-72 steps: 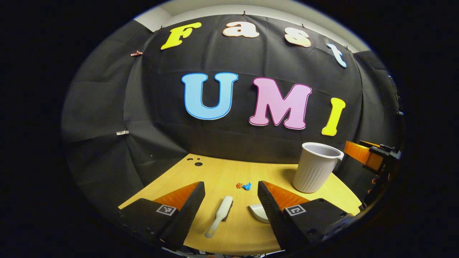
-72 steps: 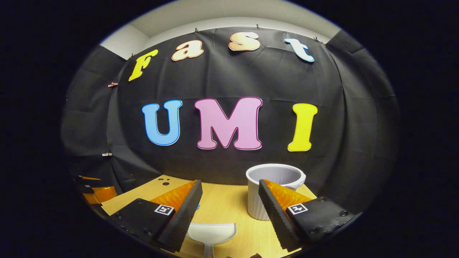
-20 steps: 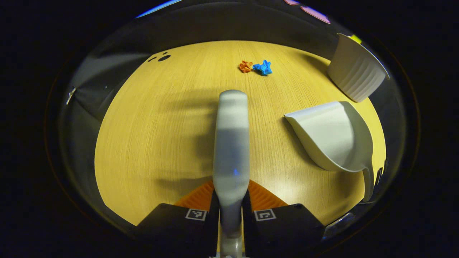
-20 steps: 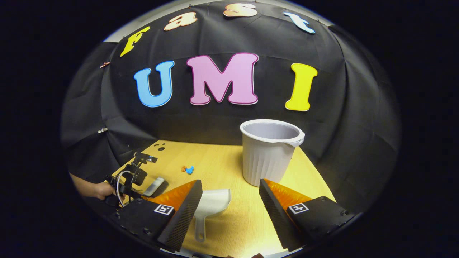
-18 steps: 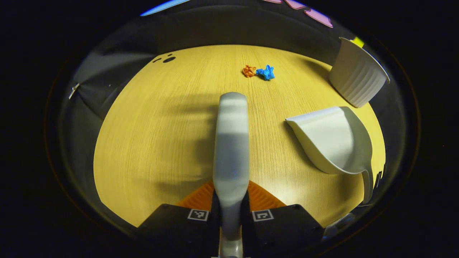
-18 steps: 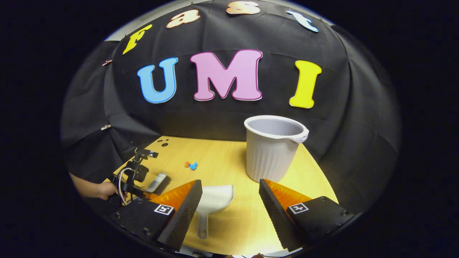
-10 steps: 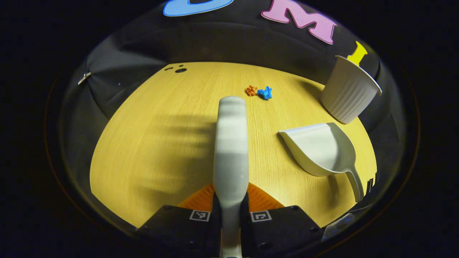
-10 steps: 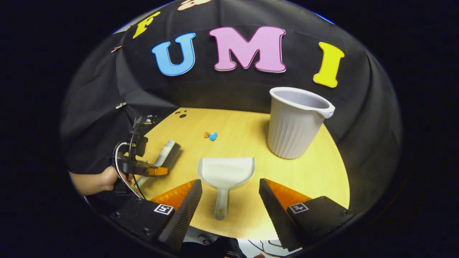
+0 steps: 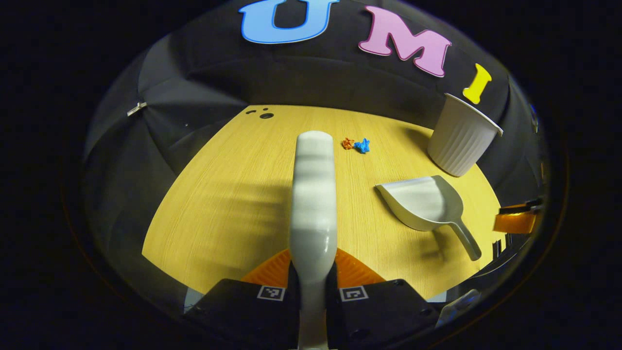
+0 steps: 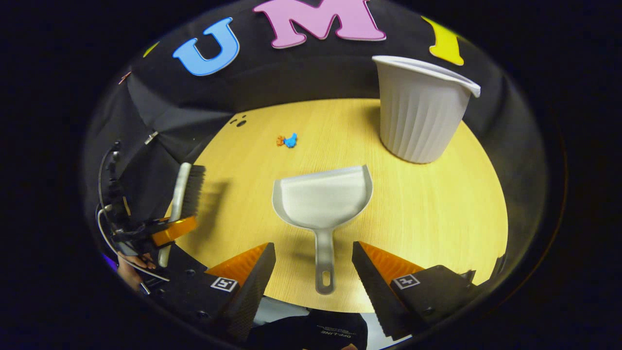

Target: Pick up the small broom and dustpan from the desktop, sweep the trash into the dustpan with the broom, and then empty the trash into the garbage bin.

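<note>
**Broom held, dustpan not yet gripped**

The broom (image 9: pixel 313 194) is clamped at its handle between the fingers of the left gripper (image 9: pixel 313 287), at the bottom centre of the left gripper view. In the right gripper view it is seen at the left edge, bristles (image 10: pixel 193 190) dark and facing the desk (image 10: pixel 437 228).

The dustpan (image 10: pixel 323 201) lies flat at the centre of the right gripper view, its handle pointing down the frame between the fingers of the right gripper (image 10: pixel 313 274), which stand apart and clear of it. Pickup of the dustpan is judged the step in hand.

The trash (image 9: pixel 355 144), an orange scrap and a blue scrap touching, lies unswept in the upper centre of the left gripper view. The bin (image 10: pixel 420 109) stands upright at upper right. Sweeping and emptying are judged outstanding.

Materials: broom back, dustpan and bin appear to be smooth pale plastic; the bin is tapered, ribbed and lipped. The dustpan is a shallow scoop with an eyelet in its handle. The trash looks like crumpled paper. The desk shows light wood grain.
</note>
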